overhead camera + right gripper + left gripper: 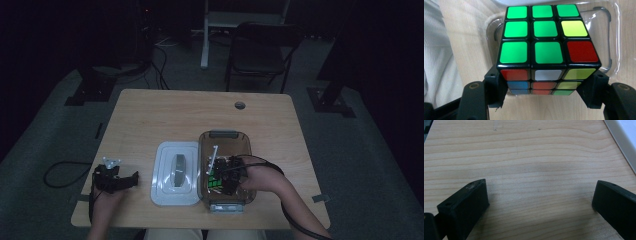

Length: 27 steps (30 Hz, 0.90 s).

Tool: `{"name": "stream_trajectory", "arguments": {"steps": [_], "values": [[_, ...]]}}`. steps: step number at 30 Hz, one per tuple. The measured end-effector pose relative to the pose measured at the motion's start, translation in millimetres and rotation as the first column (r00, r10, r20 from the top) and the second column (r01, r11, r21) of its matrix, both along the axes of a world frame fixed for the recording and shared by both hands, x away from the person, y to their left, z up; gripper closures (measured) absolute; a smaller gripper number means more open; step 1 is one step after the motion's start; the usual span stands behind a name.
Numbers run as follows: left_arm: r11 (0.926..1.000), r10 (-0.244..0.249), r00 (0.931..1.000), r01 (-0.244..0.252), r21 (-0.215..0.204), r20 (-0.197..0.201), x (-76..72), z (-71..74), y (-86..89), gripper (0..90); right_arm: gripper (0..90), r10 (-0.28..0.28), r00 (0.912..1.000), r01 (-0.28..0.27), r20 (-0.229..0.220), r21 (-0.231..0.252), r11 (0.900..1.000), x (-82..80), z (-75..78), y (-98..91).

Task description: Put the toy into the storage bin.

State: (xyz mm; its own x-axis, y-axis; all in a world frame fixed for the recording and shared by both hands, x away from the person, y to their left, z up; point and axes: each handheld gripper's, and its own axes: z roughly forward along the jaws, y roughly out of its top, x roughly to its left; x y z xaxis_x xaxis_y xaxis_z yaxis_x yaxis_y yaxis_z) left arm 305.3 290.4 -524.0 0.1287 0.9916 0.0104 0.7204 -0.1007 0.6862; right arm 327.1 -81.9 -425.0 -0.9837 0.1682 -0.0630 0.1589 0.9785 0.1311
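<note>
Right tongs clamped on a puzzle cube, one black jaw against each side of it. Cube mostly green on its top face, with one yellow and one red tile, held inside a clear plastic container at the right front of the desk. Seen from above, right tongs reaching into that container from the right, cube a small green patch under them.

Left tongs spread wide, nothing between the jaws but bare wood grain. From above, left tongs near the front left corner of the desk, held by a hand, grey plate on top.

Pale wooden desk with a round cable hole toward the far edge. White lid lying flat just left of the container, well apart from the left tongs. Dim room beyond: grey carpet, a dark chair behind the desk, cables on the floor.

Lower faces of the cube largely hidden between the jaws. White lid cut off at the top right corner of the left gripper view. Thin pale stick-like item in the container too small to make out. Far corners of the room lost in darkness.
</note>
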Motion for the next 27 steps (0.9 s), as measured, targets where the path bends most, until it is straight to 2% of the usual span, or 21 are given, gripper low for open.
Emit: {"name": "stream_trajectory", "arguments": {"steps": [8,19,23,24,27], "values": [[1.0000,0.000,1.0000,0.000,0.000,0.000,0.0,0.0,0.0,1.2,33.8,0.022,0.9997,-0.023,-0.012,-0.049,0.9986,0.9,-5.5,10.5],[1.0000,0.000,1.0000,0.000,0.000,0.000,0.0,0.0,0.0,1.2,33.7,0.017,0.9989,-0.020,-0.044,-0.070,0.9973,4.5,-11.2,17.8],[1.0000,0.000,1.0000,0.000,0.000,0.000,0.0,0.0,0.0,1.2,33.3,0.009,0.9989,-0.012,-0.045,-0.055,0.9984,4.9,-10.2,16.9],[1.0000,0.000,1.0000,0.000,0.000,0.000,0.0,0.0,0.0,1.2,31.0,0.001,0.9989,-0.002,-0.047,-0.033,0.9995,5.0,-7.6,15.9],[1.0000,0.000,1.0000,0.000,0.000,0.000,0.0,0.0,0.0,1.2,30.4,-0.001,0.9992,0.001,-0.039,-0.008,1.0000,4.9,-3.0,14.1]]}}
